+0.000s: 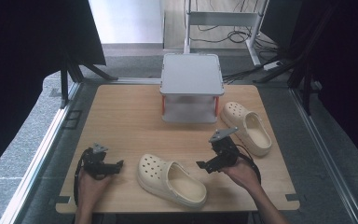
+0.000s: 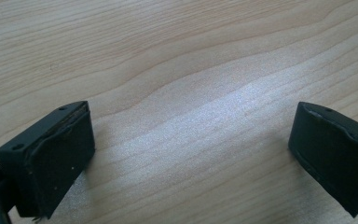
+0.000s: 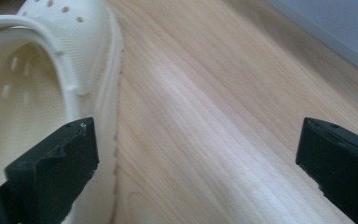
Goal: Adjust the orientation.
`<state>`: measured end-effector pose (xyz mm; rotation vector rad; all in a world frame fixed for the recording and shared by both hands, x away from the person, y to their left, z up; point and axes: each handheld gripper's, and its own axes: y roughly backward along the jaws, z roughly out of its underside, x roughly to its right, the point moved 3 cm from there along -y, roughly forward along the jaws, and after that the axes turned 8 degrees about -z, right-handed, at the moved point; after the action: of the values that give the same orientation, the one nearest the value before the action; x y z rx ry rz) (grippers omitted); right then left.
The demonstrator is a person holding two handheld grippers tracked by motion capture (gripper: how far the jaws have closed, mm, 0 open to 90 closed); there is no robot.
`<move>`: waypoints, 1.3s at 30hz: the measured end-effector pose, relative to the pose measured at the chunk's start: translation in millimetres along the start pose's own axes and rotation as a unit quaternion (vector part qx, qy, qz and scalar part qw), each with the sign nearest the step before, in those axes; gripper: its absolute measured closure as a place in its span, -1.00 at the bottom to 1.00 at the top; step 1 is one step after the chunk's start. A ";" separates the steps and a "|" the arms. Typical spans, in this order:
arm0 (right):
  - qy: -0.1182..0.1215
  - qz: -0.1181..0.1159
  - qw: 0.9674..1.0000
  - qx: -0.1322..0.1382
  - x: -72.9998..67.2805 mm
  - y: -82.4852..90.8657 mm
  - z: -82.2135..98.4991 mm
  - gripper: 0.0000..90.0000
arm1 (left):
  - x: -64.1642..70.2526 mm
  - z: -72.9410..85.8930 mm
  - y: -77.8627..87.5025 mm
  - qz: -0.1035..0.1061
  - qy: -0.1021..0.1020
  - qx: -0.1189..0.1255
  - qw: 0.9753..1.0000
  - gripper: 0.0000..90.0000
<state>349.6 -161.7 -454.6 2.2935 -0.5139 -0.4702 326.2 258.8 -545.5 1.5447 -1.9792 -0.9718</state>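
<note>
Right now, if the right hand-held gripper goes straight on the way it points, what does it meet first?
Probably the near cream perforated foam clog. The right hand-held gripper points left across the light wooden table toward it, jaws open and empty. In the right gripper view the clog's side lies by one jaw; depth is unclear.

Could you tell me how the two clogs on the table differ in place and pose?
The near clog lies at the front of the table, between the two claws, toe pointing back-left. The far clog lies further back on the right, beside the grey rack, beyond the right claw. Neither clog is held. Both are cream, perforated, and upright on their soles.
</note>
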 end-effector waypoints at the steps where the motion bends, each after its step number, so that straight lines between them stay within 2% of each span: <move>1: -0.004 0.003 1.000 0.001 4.0 1.7 1.3 -1.00 | 0.0 0.0 0.0 0.000 0.000 0.000 1.000 -1.00; 5: -0.012 0.021 1.000 0.007 21.0 10.5 7.2 -1.00 | 0.0 0.0 0.0 0.000 0.000 0.000 1.000 -1.00; 11: -0.045 0.049 0.998 0.013 50.6 30.1 18.2 -0.99 | 0.0 0.0 0.0 0.000 0.000 0.000 1.000 -1.00; 12: -0.051 0.054 0.997 0.014 55.6 34.4 20.2 -0.91 | 0.1 0.0 0.0 0.000 0.000 0.000 1.000 -1.00; 16: -0.073 0.086 0.993 0.019 73.2 52.6 27.2 -0.70 | 0.0 0.0 0.0 0.000 0.000 0.000 1.000 -1.00; 20: -0.093 0.109 0.989 0.023 91.6 69.3 31.2 -0.70 | 0.2 -0.2 -0.3 -0.001 0.000 0.000 1.000 -1.00; 24: -0.112 0.117 0.987 0.021 114.1 79.1 32.6 -0.68 | 0.3 -0.4 -0.5 -0.001 0.000 0.000 1.000 -1.00; 26: -0.115 0.126 0.985 0.023 124.9 80.4 31.7 -0.62 | 0.2 -0.4 -0.6 -0.001 0.000 0.000 1.000 -1.00; 32: -0.130 0.136 0.982 0.009 153.1 72.2 25.5 -0.22 | 0.3 -0.5 -0.8 -0.002 0.001 0.000 1.000 -1.00; 39: -0.146 0.127 0.981 -0.006 176.8 54.9 18.6 0.13 | 0.3 -0.6 -0.9 -0.001 0.001 0.001 1.000 -1.00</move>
<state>479.5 -294.9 -459.4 2.1182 -0.9320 -0.6818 327.1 258.2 -545.8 1.5484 -1.9776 -0.9705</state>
